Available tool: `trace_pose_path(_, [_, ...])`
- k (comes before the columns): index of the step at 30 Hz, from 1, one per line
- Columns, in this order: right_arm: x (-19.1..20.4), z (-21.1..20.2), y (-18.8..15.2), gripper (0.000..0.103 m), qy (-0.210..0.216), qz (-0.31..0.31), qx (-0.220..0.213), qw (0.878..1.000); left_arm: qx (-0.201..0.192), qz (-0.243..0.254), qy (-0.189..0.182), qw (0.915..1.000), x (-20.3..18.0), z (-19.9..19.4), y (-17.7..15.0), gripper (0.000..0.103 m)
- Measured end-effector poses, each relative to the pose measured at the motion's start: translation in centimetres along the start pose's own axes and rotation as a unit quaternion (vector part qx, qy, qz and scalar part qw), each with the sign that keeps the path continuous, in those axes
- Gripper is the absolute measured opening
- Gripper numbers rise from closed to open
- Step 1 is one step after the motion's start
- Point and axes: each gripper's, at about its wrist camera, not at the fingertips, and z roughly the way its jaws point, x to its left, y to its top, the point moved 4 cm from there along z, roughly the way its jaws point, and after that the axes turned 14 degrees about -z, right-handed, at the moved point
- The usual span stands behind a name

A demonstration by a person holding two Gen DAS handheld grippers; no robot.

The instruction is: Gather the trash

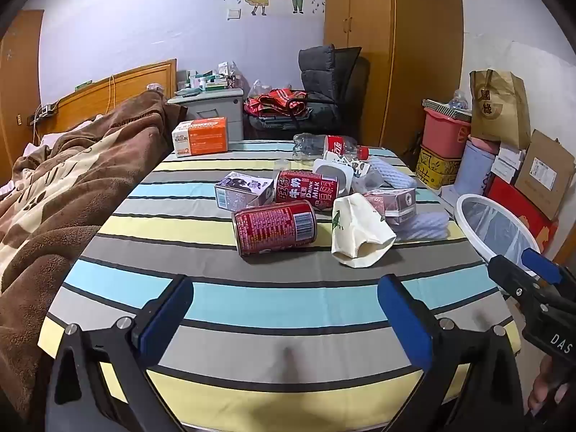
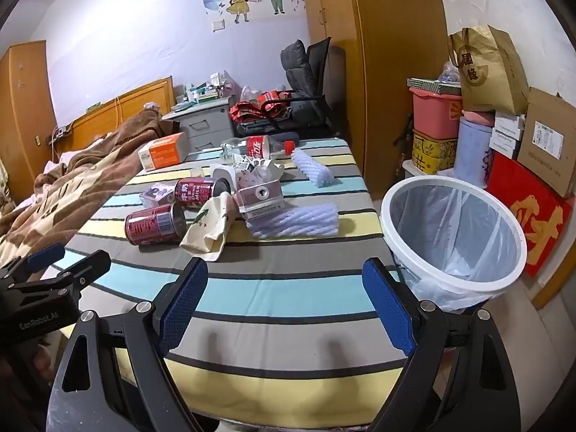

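Trash lies in a pile mid-table on the striped cloth (image 1: 252,298): a near red can (image 1: 275,227) on its side, a second red milk can (image 1: 306,189), a crushed cream paper cup (image 1: 358,232), small purple cartons (image 1: 243,190), foam fruit nets (image 2: 298,220) and a clear cola bottle (image 1: 324,145). A white bin (image 2: 457,237) with a clear liner stands right of the table. My left gripper (image 1: 284,309) is open and empty, short of the near can. My right gripper (image 2: 284,298) is open and empty over the table's front, left of the bin.
An orange and white box (image 1: 201,136) stands at the table's far left corner. A bed with a brown blanket (image 1: 54,194) runs along the left. Boxes, a pink tub and a paper bag (image 2: 482,72) are stacked behind the bin. A chair (image 1: 324,82) stands beyond the table.
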Motion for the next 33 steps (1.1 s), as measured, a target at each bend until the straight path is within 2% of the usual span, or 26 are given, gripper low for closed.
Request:
trace_pose_path(8, [-0.1,0.0,0.0,0.089,-0.007,-0.003,0.001,1.000,-0.005,-0.005,-0.001,1.0000,1.1,-1.4,-0.1,0.103])
trace_pose_path(10, [0.1,0.2,0.1,0.089,-0.009,-0.004,0.001,1.000,0.001,0.002,0.007,1.0000,0.4,0.0,0.0,0.103])
trace_pose_path(33, [0.1,-0.2,0.4,0.089,-0.018,-0.016,-0.005,1.000,0.001,0.006,0.018,0.9998,0.1,0.2,0.3,0.103])
